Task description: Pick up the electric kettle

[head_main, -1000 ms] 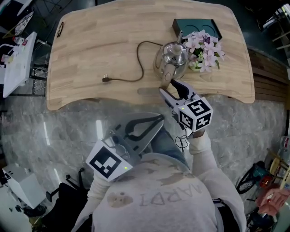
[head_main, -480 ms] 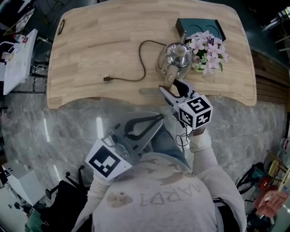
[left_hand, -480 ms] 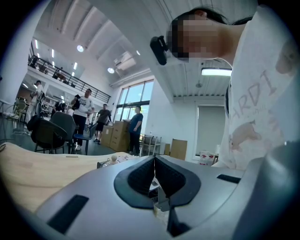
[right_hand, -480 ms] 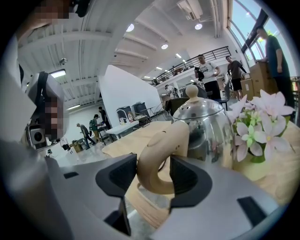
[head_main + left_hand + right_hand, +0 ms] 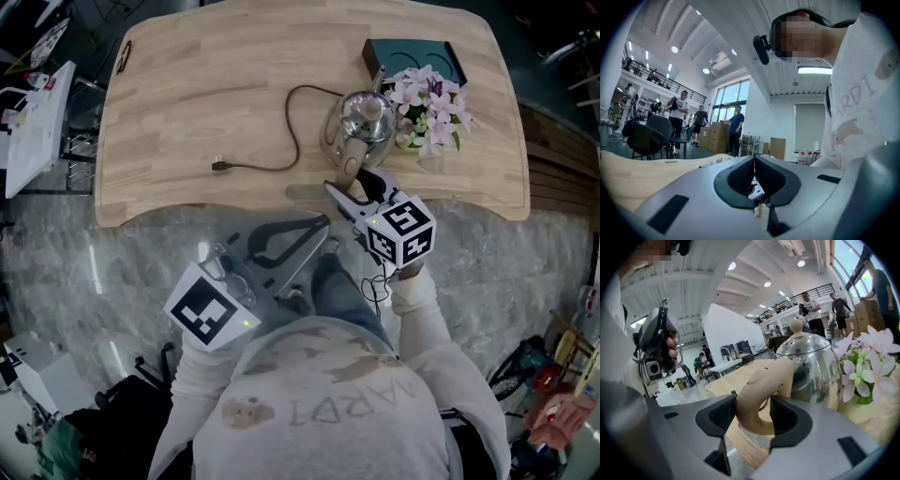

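We're right at the grasp here. The electric kettle (image 5: 366,117) stands on the wooden table (image 5: 206,84) near its front edge, just beside a bunch of pink flowers (image 5: 429,101), with its pale curved handle (image 5: 350,167) pointing back towards us. Its cord (image 5: 298,141) trails off across the tabletop to the left.

The right gripper (image 5: 359,185) is in on that handle. In the right gripper view, the handle (image 5: 757,390) fills the gap between the two dark pads, and both look pressed against its sides, so we read the jaws as closed on it at a moderate width. The kettle body (image 5: 811,362) rises just behind, lid knob on top and flowers (image 5: 872,362) off to the right. Nothing suggests it has left the table; its base looks planted.

The left gripper (image 5: 323,234) hangs back off the table, low in front of the person's body. Its own view shows the jaws (image 5: 754,176) brought together with nothing between them — it has no part in this yet.

So we judge this as grip taken, lift not yet begun. The next move calls for a firm squeeze and a straight pull upward. The weight sits forward of the handle, so the wrist must resist a nose-down tip — and keep the body clear of the flowers. The cord may drag as the kettle rises.
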Demonstrator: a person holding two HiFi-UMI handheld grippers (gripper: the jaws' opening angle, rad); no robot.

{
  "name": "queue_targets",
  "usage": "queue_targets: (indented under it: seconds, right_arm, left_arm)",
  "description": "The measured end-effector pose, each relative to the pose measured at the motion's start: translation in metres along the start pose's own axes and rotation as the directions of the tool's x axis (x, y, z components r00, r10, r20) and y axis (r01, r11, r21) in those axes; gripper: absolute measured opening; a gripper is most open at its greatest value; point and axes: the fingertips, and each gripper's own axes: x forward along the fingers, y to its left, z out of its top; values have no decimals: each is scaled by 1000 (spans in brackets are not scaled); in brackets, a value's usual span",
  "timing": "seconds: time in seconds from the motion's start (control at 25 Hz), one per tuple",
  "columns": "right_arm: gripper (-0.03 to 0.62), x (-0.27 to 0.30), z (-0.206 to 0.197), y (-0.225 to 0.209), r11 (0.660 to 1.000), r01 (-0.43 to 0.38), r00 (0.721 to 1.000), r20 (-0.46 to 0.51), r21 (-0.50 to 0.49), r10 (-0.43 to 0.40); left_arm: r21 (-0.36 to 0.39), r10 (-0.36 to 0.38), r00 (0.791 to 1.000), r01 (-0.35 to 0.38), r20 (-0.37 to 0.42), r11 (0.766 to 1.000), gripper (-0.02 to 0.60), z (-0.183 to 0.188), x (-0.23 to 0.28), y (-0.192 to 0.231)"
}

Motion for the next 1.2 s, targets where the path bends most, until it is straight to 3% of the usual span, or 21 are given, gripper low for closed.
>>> queue_targets:
  seconds: [0.36, 0.92, 1.2]
  right_arm:
    - [204, 11, -3, 5, 998, -53, 998, -25, -17, 53]
    - [202, 29, -10, 17, 990, -136, 989, -63, -48, 133]
    - [197, 35, -9, 16, 989, -127, 991, -57, -76, 123]
  left_arm:
    - [73, -21, 1000, 21, -6, 997, 14, 9, 14, 16]
    - [77, -12, 1000, 12, -8, 997, 14, 10, 23, 25]
    - [73, -5, 1000, 6, -14, 997, 14, 8, 27, 29]
